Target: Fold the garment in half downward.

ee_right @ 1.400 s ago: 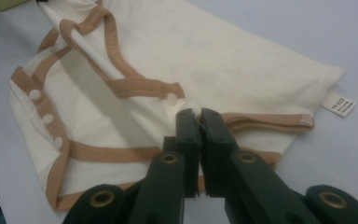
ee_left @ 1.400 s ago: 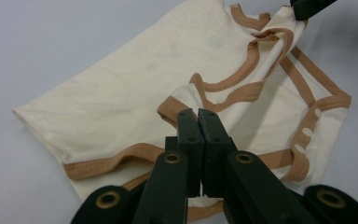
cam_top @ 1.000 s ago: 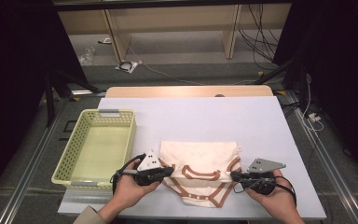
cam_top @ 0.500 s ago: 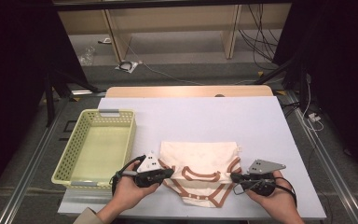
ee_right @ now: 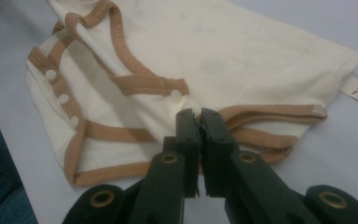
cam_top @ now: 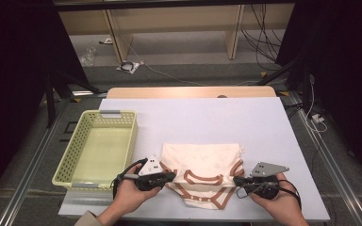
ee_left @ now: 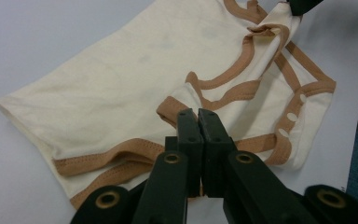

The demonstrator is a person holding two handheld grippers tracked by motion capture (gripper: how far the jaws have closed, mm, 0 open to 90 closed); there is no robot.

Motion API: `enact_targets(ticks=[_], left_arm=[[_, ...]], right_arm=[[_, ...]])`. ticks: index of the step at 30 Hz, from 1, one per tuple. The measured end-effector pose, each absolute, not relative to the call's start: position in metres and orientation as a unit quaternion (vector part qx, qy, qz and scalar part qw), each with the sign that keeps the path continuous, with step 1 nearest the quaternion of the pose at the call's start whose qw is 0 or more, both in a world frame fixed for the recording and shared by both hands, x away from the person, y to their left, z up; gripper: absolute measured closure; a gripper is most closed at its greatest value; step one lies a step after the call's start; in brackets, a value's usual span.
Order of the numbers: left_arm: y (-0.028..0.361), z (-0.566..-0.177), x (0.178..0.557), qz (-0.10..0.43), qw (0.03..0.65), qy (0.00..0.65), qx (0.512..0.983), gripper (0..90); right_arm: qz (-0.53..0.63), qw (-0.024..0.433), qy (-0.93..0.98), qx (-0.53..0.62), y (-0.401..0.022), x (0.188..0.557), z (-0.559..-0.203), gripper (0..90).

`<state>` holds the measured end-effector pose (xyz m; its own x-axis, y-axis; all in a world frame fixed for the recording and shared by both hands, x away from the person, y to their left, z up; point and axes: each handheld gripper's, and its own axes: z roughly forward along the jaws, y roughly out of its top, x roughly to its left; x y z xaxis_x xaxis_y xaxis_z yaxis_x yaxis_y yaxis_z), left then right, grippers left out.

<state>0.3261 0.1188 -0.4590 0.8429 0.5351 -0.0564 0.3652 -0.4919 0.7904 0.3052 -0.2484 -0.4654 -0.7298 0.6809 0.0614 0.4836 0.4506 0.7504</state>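
Both claws are clamped tight on the baby bodysuit [cam_top: 201, 174] and neither has budged from where it was a second ago. From the left gripper view, the left claw [ee_left: 198, 116] has its jaws pressed together on a brown-trimmed fold at the garment's edge, the cloth pinched right at the tips. From the right gripper view, the right claw [ee_right: 199, 117] is likewise closed, jaws nipping a bit of cream fabric beside a snap button, with the brown binding running off to either side.

Looking down from the high view, the left claw [cam_top: 172, 176] sits at the left edge of the bodysuit and the right claw [cam_top: 237, 180] at its right edge, each held in a hand coming up from the near side of the table [cam_top: 207, 117]. The bodysuit lies mostly flat on the near part of the table between them, cream cloth with brown trim, its snap end toward the person and a small white label sticking out at its far right corner. It looks the same shape and in the same spot as in the earlier pictures.

A pale yellow basket [cam_top: 120, 114] stands on the table to the left, just beside the left hand, also unmoved.
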Motion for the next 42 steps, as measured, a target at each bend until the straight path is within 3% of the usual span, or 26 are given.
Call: enact_targets(ticks=[31,35,39,42], left_arm=[[0.114,-0.478,0.323,0.055,0.386,0.255,0.885,83.9],[0.113,-0.48,0.323,0.048,0.377,0.255,0.889,77.7],[0.117,-0.475,0.325,0.05,0.388,0.263,0.882,58.3],[0.126,-0.463,0.332,0.058,0.421,0.279,0.861,50.3]], right_arm=[[0.361,0.085,0.87,0.326,-0.246,0.302,-0.474,86.3],[0.352,0.074,0.876,0.322,-0.246,0.302,-0.475,85.4],[0.349,0.067,0.877,0.324,-0.247,0.301,-0.475,79.7],[0.359,0.063,0.869,0.334,-0.251,0.302,-0.473,72.9]])
